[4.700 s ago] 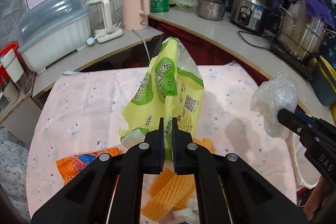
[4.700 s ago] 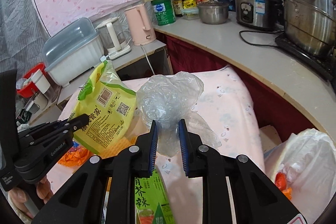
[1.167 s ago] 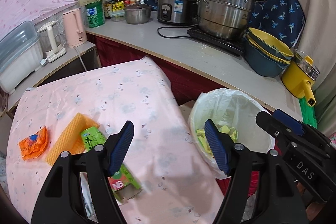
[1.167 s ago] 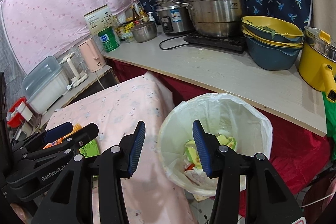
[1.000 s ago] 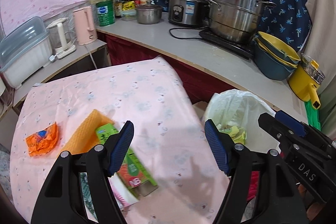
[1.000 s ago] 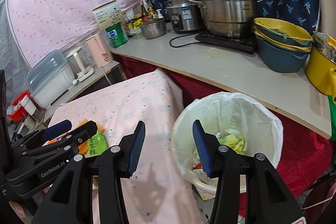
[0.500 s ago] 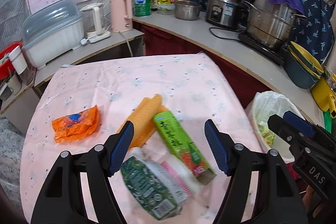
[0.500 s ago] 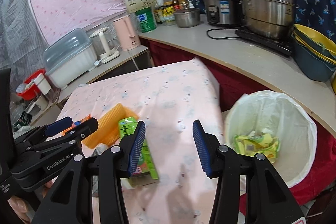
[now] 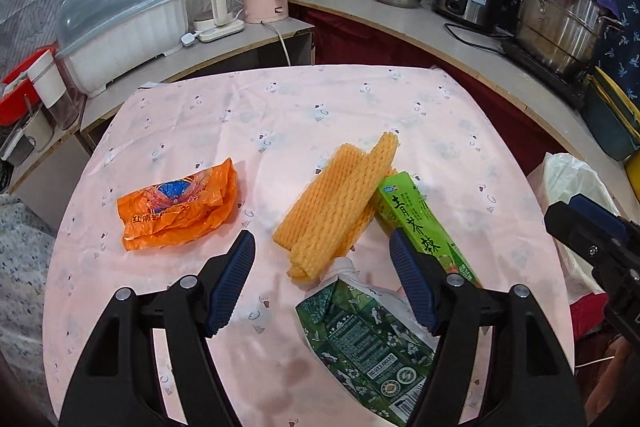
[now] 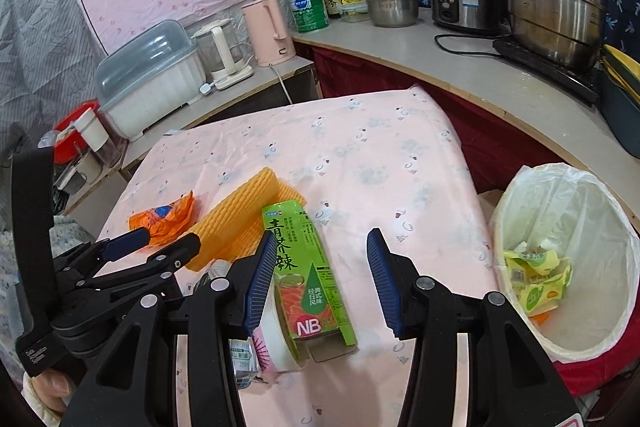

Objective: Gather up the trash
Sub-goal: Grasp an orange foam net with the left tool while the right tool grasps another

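Both empty, jaws apart: left gripper (image 9: 322, 281) over the yellow foam net (image 9: 338, 213), right gripper (image 10: 316, 277) over the green carton (image 10: 308, 275), probably lining up pickups for the bin (image 10: 600, 331).

wrapper (image 9: 178, 205) left of foam net (image 9: 340, 211), carton (image 9: 424, 223) right of it, pouch (image 9: 368, 343) in front, bin (image 10: 568, 267) right of table (image 9: 320, 107)

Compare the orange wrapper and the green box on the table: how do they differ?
The orange wrapper is crumpled soft plastic; the green box is a stiff, long carton with straight edges. The wrapper lies alone on the cloth; the box touches the yellow foam net and lies partly on a white item. Both lie on the table, held by no gripper.
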Motion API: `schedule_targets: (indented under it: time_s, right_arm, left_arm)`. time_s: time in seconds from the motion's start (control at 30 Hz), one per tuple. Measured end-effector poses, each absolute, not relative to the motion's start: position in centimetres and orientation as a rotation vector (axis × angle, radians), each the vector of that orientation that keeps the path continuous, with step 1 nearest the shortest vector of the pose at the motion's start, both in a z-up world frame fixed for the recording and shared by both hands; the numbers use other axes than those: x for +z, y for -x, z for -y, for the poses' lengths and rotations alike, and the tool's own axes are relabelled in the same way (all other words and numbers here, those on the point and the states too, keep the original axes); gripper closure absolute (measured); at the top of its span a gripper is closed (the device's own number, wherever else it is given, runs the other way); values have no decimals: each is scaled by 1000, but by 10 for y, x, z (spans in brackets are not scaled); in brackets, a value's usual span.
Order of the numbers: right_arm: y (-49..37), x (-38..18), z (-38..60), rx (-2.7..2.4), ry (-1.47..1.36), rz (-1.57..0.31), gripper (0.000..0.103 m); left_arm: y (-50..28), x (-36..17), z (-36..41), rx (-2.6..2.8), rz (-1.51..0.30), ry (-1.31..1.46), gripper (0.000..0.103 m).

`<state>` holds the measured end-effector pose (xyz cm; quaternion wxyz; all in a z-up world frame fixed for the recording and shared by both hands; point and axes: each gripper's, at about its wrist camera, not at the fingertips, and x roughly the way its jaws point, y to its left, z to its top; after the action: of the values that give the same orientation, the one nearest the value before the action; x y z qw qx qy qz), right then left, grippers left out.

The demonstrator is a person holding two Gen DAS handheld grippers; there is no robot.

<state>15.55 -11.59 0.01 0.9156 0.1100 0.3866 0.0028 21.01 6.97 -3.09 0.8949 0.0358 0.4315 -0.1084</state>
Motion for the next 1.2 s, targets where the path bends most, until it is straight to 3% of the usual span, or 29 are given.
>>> schedule_targets:
  time_s: [0.17, 0.23, 0.3, 0.4, 0.77, 1.2]
  right_arm:
    - [-170, -10, 107, 16, -223, -822, 57]
    - [-175, -14, 103, 22, -220, -832, 57]
    - [-181, -18, 99, 30, -217, -843, 57]
    - [-189, -22, 91, 46, -210, -854, 57]
    - [-227, -38, 47, 174, -200, -935, 57]
    - [-276, -91, 5, 225, -153, -1192, 59]
  left_arm:
    - [-221, -44, -69, -244, -924, -81, 42]
    - [-224, -47, -69, -258, -936, -81, 55]
    - [-228, -49, -70, -267, -952, -75, 80]
    - [-232, -49, -78, -257, -948, -55, 90]
    - [-251, -29, -124, -165, -903, 12, 92]
    - [-270, -47, -147, -143, -946, 50, 92]
